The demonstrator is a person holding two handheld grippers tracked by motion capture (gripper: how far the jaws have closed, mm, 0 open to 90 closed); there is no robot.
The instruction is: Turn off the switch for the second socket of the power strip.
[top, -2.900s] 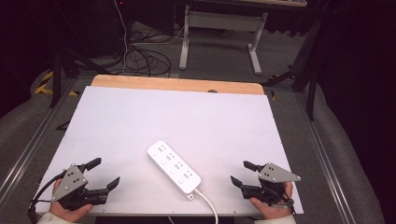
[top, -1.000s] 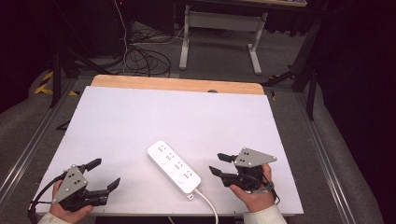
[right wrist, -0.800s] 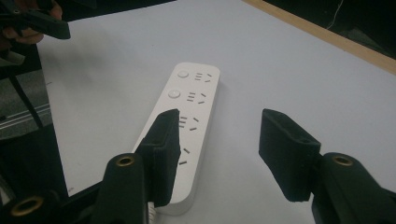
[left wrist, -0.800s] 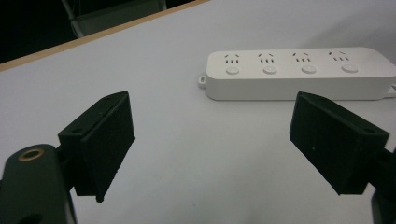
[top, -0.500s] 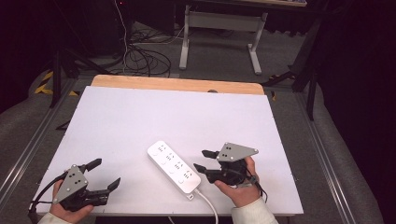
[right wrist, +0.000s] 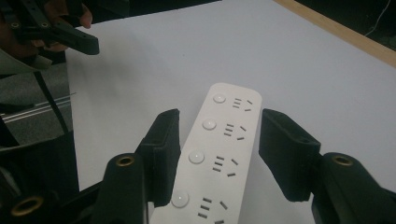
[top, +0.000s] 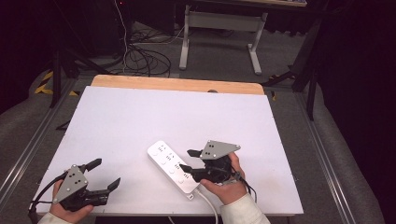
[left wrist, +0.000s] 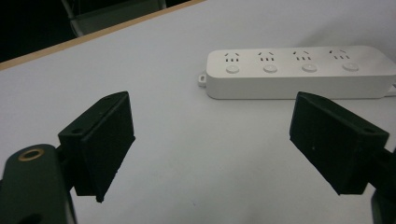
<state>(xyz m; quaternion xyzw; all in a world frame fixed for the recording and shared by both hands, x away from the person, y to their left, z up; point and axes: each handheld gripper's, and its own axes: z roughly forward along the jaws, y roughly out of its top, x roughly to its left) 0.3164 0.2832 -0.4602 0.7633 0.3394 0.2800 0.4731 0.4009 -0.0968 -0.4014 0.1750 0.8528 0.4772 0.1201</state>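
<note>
A white power strip with several sockets and buttons lies diagonally on the white table top, near the front. My right gripper is open at the strip's cable end. In the right gripper view its jaws stand on either side of the power strip, which runs away between them; I cannot tell if they touch it. My left gripper is open at the front left with nothing between its jaws. The left gripper view looks across bare table at the power strip, well beyond my left gripper.
The strip's white cable runs off the table's front edge beside the right wrist. A wooden strip borders the far edge. Beyond it are floor cables and a desk frame.
My right gripper has moved left from the front right corner to the strip's cable end and now straddles it. The left gripper and the strip have stayed put.
</note>
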